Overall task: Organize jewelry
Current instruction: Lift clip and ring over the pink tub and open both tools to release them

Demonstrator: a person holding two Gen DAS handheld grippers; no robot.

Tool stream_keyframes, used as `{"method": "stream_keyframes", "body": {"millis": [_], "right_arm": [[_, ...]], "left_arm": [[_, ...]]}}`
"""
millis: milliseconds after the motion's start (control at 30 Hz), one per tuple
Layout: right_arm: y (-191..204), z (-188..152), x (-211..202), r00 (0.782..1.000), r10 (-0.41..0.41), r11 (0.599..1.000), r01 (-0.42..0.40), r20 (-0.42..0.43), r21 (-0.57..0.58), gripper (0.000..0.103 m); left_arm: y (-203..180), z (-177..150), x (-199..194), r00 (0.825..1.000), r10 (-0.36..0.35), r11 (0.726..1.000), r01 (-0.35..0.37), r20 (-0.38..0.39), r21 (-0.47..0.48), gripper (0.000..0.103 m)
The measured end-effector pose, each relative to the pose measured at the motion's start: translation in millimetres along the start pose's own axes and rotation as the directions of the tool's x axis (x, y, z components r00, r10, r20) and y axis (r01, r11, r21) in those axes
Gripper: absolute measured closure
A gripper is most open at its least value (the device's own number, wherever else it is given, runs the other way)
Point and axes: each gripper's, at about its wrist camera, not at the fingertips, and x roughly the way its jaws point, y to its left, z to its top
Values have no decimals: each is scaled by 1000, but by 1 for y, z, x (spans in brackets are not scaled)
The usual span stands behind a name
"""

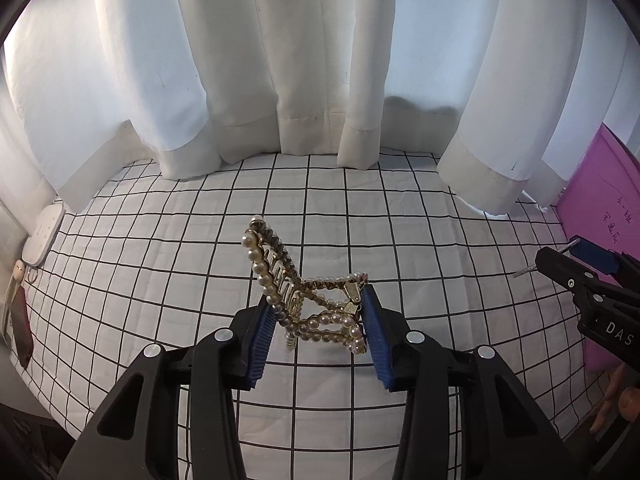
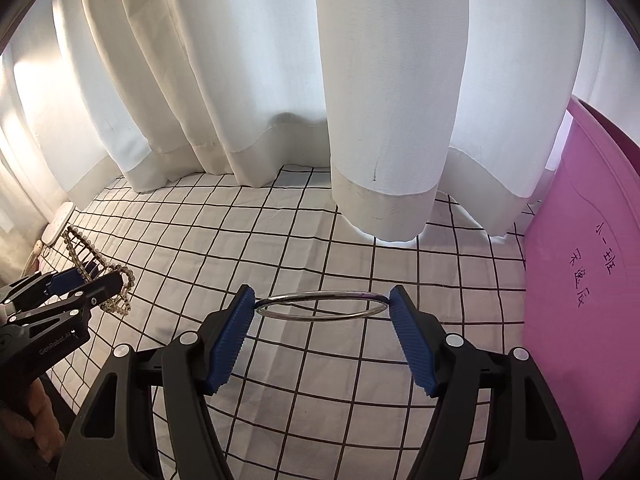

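- Here the left gripper (image 1: 320, 326) pinched a pearl hair claw (image 1: 304, 292), jaws narrowed against it.
- The right gripper (image 2: 322, 312) clamped a silver bangle (image 2: 322, 305), jaws spread wide.

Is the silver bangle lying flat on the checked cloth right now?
No: the silver bangle is clamped between the blue pads of the right gripper, held off the checked cloth.
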Motion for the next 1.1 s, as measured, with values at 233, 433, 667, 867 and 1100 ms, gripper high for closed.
{"method": "stream_keyframes", "body": {"millis": [233,433,667,867,1100], "right_arm": [[0,9,-33,998,10,1000,-11,56,4,36],[-4,18,-72,991,8,1000,-10,133,19,36],[-22,22,-132,966,-34,998,19,258,61,36],[-62,12,-180,933,-140,985,96,332,147,36],[-127,-18,-225,896,-291,941,205,335,268,36]], "left_arm": [[-9,14,-26,997,-37,999,36,63,18,62],[-21,29,-54,989,-73,996,67,129,55,62],[-52,45,-94,965,-160,982,134,208,132,62],[-104,58,-118,931,-280,945,225,236,236,62],[-184,61,-131,886,-424,873,344,189,346,62]]}}
